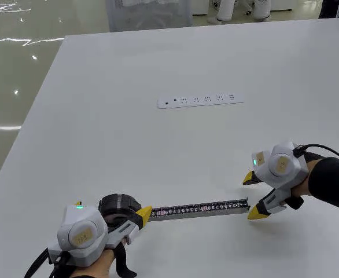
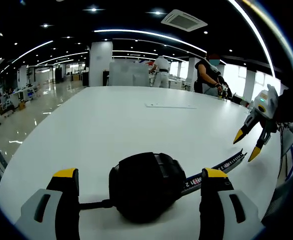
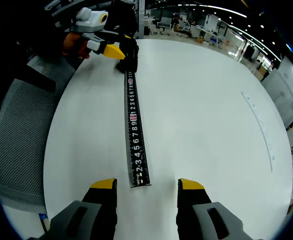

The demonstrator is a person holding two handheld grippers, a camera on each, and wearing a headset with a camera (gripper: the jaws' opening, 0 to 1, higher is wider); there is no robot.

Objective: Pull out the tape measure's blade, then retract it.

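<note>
The case (image 1: 120, 207) sits on the table (image 1: 158, 150) near the person's edge, between the jaws of the left gripper (image 1: 111, 208); those jaws stand apart, and the left gripper view shows a gap on each side of the case, so it is bracketed, not clamped. The blade (image 1: 198, 209) lies drawn out flat along the table toward the right gripper (image 1: 251, 196); its end rests between that gripper's jaws, which are also spread and touch nothing, and it lies nearer one jaw than the other. A strip (image 1: 199, 101) of sockets lies well apart, further up the table.

The pull looks done and the retraction looks left to do. Nothing holds either end; whether a lock is set cannot be told; if it lets go, the blade may whip back and the loose case may skid or turn. Should the right jaws close to guide the end, the thin, off-centre blade could slip free or buckle; should the left jaws close unevenly, they could shove the case and kink the blade at its mouth.
</note>
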